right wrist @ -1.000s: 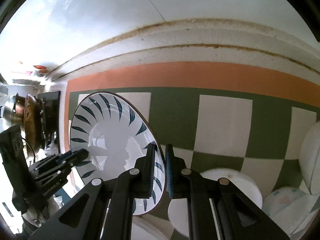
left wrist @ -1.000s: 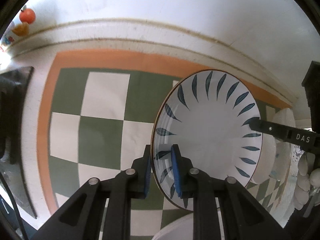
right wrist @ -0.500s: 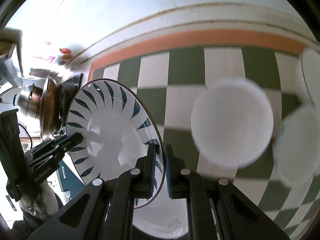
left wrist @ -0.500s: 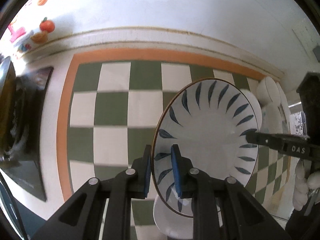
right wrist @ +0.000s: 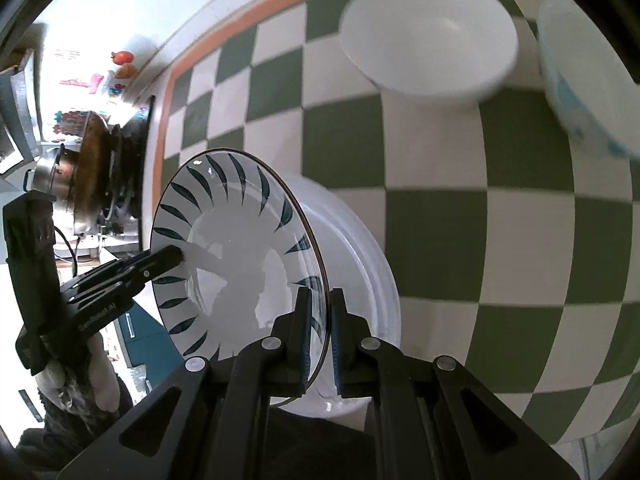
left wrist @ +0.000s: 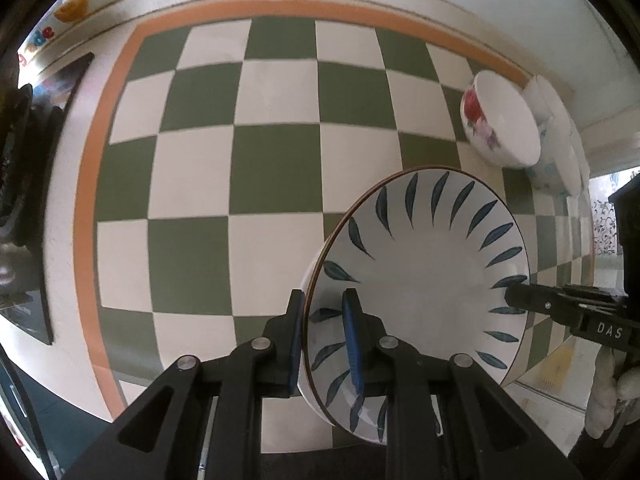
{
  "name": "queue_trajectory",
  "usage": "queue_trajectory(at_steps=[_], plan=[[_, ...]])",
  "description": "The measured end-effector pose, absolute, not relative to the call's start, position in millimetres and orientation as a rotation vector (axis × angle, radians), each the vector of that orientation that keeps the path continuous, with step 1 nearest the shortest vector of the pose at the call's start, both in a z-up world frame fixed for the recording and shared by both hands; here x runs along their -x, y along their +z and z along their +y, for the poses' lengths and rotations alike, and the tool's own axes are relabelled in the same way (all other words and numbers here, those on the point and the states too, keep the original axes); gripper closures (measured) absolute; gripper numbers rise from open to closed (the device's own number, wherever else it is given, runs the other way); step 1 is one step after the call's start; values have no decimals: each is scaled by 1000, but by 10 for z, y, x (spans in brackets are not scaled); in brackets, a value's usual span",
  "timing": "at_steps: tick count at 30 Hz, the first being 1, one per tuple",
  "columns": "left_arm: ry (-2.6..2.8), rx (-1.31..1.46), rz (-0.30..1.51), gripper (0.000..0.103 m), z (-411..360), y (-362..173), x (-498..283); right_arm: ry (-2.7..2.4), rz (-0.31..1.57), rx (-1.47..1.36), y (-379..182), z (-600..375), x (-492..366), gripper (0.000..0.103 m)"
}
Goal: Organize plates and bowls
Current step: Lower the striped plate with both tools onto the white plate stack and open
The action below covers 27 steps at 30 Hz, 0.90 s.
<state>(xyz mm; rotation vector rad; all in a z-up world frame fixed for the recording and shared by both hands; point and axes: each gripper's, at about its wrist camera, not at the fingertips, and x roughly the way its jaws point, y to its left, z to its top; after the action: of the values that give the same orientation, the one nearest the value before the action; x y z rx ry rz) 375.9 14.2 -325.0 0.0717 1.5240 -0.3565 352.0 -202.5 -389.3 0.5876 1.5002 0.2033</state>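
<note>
**A:** Start on the left. Your left gripper (left wrist: 323, 336) is clamped on the near-left rim of the white round ceramic plate with dark blue leaf strokes (left wrist: 424, 280), one blue pad inside the rim and one outside.

**B:** And where is that plate?

**A:** It hangs tilted, carried between both tools, above a plain white plate (right wrist: 360, 264) that lies on the green-and-white checked tablecloth (left wrist: 272, 168). The white plate sits right beneath the leaf plate, a little to its right.

**B:** The right side?

**A:** Your right gripper (right wrist: 318, 334) pinches the opposite rim. Beyond the leaf plate stand a white bowl with a red flower print (left wrist: 496, 120) and a plain white bowl (right wrist: 428, 36), well apart. Both hands look equally placed, so lower it level, straight down.
</note>
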Motion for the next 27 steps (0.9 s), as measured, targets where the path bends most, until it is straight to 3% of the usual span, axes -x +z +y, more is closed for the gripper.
queue_trajectory(at_steps=[27], plan=[[-326,-86,1551,84,-30,-3528,-3685,147,1546,-532,-4175,-1870,-3557,93]])
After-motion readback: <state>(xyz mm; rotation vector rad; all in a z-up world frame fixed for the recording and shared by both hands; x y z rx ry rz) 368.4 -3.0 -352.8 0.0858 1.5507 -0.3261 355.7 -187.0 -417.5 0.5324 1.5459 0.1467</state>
